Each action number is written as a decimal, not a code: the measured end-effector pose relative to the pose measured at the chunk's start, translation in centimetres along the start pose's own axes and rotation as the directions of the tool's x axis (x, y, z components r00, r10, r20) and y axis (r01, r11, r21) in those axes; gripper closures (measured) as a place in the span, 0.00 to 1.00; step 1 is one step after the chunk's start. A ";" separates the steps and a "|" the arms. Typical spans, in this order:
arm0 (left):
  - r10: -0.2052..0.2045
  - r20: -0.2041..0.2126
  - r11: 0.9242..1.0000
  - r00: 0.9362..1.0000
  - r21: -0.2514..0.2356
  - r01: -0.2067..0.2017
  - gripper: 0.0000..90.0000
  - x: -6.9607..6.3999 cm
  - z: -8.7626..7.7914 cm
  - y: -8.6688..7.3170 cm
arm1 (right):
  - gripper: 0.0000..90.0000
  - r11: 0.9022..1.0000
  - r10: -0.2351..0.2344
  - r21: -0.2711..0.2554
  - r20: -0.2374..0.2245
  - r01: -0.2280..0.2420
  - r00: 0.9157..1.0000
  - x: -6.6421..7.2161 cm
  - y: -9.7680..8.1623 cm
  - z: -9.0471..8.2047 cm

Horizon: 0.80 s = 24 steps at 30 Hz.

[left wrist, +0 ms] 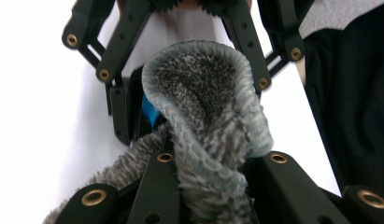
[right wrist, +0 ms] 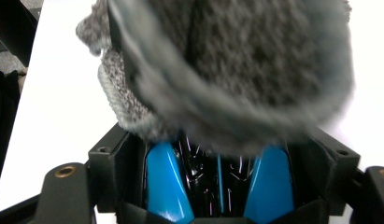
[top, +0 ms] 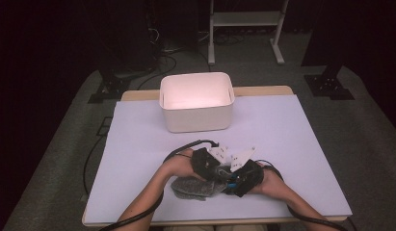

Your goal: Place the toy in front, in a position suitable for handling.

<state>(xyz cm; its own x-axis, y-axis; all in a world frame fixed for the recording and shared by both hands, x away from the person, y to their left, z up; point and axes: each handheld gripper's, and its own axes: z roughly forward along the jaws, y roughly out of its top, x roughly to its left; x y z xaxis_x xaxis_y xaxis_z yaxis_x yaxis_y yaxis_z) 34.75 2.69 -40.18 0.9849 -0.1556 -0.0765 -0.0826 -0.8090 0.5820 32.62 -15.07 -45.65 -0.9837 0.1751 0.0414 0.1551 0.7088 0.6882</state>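
Now the grey fuzzy sock (top: 193, 187) sits near the table's front edge, between both tools. Left gripper (left wrist: 206, 182) is clamped on its fabric; right gripper (right wrist: 217, 154) has its jaws spread inside the cuff, stretching it. Risk: the cuff slips off those spread jaws. Far back, the white bin (top: 196, 102) looks empty.

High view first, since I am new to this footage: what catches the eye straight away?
A fuzzy grey sock lies at the near edge of the white table, with the left gripper shut on it and the right gripper spread inside its opening. Behind them stands a white bin.
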 end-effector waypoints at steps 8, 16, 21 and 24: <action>-0.020 -0.039 0.999 0.999 0.046 0.022 0.87 -1.5 -2.7 -3.0 | 0.26 1.000 -0.003 0.020 0.008 0.003 1.000 -0.2 -0.6 -0.8; -0.137 -0.117 0.990 0.984 0.007 0.138 0.87 -2.8 -7.0 -8.4 | 0.26 1.000 -0.001 0.018 -0.001 0.002 1.000 -0.5 -0.9 -1.5; -0.192 -0.151 0.981 0.970 -0.038 0.188 0.87 -3.8 -9.0 -11.2 | 0.26 1.000 -0.006 0.021 -0.001 0.006 1.000 -0.6 -0.9 -1.7; -0.218 -0.157 0.976 0.963 -0.050 0.212 0.87 -4.4 -9.7 -12.5 | 0.26 1.000 -0.003 0.018 0.001 0.002 1.000 -0.6 -1.2 -1.9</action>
<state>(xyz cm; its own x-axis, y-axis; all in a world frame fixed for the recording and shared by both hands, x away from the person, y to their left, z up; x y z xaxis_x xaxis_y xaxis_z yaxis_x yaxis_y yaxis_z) 32.96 18.96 -39.27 0.9906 0.1150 -0.0735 0.1362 -0.7943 0.5921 32.88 -17.35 -45.09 -0.9840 0.1739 0.0390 0.1543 0.7216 0.6749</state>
